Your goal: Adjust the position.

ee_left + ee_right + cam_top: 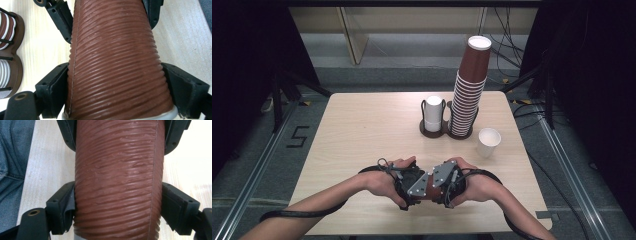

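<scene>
A brown ribbed paper cup (431, 192) lies on its side just above the table's front edge, held between my two grippers. My left gripper (412, 187) comes at it from the left, my right gripper (447, 182) from the right. In the left gripper view, the left gripper (115, 77) has both black pads pressed on the cup (115, 50) near its white rim. In the right gripper view, the right gripper (118, 205) clamps the cup (117, 157) from both sides near its other end.
At the back of the wooden table (362, 130) a brown double holder (432, 132) carries an upturned white cup (433, 112) and a tall stack of brown cups (469, 85). A loose white cup (488, 142) stands to its right.
</scene>
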`<state>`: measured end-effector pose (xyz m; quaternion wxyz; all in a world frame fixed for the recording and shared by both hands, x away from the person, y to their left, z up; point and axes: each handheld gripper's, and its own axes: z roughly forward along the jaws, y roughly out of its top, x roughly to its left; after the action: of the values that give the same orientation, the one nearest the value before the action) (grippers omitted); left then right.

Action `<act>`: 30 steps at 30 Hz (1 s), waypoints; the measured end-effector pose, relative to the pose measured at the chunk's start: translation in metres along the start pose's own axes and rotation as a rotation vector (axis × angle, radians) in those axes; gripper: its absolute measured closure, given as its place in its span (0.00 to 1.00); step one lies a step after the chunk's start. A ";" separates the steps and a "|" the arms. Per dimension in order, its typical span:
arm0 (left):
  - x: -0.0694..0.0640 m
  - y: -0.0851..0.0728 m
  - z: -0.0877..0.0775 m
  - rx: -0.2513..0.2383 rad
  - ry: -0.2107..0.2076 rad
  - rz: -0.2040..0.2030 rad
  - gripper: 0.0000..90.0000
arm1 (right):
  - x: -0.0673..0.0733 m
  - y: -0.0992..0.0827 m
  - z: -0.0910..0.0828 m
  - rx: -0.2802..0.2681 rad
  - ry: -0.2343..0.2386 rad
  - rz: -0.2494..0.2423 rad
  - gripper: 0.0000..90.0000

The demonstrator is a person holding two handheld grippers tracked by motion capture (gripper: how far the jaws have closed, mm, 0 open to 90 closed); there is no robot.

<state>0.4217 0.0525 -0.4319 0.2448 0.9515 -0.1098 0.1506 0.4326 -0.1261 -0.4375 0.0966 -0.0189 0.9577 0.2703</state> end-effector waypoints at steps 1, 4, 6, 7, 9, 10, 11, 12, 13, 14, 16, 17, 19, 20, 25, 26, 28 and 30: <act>0.000 0.000 0.000 -0.001 -0.005 -0.004 0.15 | 0.003 -0.001 0.000 0.005 0.022 0.058 0.25; 0.001 0.000 0.001 -0.002 -0.008 -0.001 0.13 | 0.001 -0.001 0.001 0.003 0.024 0.028 0.25; 0.001 0.000 0.000 -0.005 -0.010 0.005 0.11 | 0.003 -0.002 0.000 0.000 0.020 0.048 0.25; 0.001 0.000 0.001 -0.007 -0.005 0.008 0.11 | 0.002 -0.002 0.001 -0.006 0.012 0.038 0.25; 0.000 -0.002 0.001 -0.008 0.005 0.012 0.07 | 0.003 -0.004 0.000 -0.004 0.007 0.038 0.25; 0.002 -0.002 -0.001 0.003 0.008 0.026 0.04 | 0.002 -0.005 0.000 0.001 0.002 0.016 0.25; 0.001 -0.004 -0.001 -0.004 0.014 0.010 0.02 | 0.003 -0.007 0.000 0.008 0.003 0.033 0.25; 0.001 -0.005 -0.001 -0.010 0.019 0.003 0.01 | 0.003 -0.009 0.000 0.002 -0.005 0.022 0.25; 0.001 -0.006 -0.002 -0.011 0.020 0.001 0.00 | 0.004 -0.010 0.000 0.001 -0.006 0.031 0.25; 0.001 -0.008 -0.003 -0.011 0.026 -0.002 0.00 | 0.001 -0.012 -0.001 -0.003 -0.011 -0.011 0.25; 0.002 -0.011 -0.005 -0.025 0.042 -0.024 0.00 | 0.005 -0.018 -0.004 -0.012 -0.018 0.048 0.25; 0.003 -0.012 -0.006 -0.031 0.047 -0.028 0.00 | 0.002 -0.020 -0.005 -0.031 -0.030 0.012 0.25; 0.004 -0.016 -0.008 -0.047 0.062 -0.049 0.00 | 0.001 -0.024 -0.007 -0.051 -0.044 0.015 0.25; 0.005 -0.018 -0.009 -0.058 0.068 -0.059 0.00 | 0.000 -0.027 -0.008 -0.065 -0.058 0.016 0.25; 0.006 -0.025 -0.012 -0.110 0.085 -0.108 0.00 | 0.001 -0.038 -0.012 -0.144 -0.097 0.060 0.25; 0.006 -0.026 -0.012 -0.120 0.088 -0.118 0.00 | 0.000 -0.039 -0.012 -0.155 -0.107 0.049 0.25; 0.007 -0.029 -0.012 -0.137 0.094 -0.130 0.00 | 0.002 -0.043 -0.012 -0.175 -0.123 0.077 0.25; 0.007 -0.030 -0.012 -0.161 0.105 -0.148 0.00 | 0.001 -0.047 -0.012 -0.203 -0.138 0.065 0.25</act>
<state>0.4341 0.0837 -0.4322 0.3363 0.9251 -0.0379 0.1722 0.4336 -0.1721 -0.4518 0.1512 0.0212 0.9167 0.3693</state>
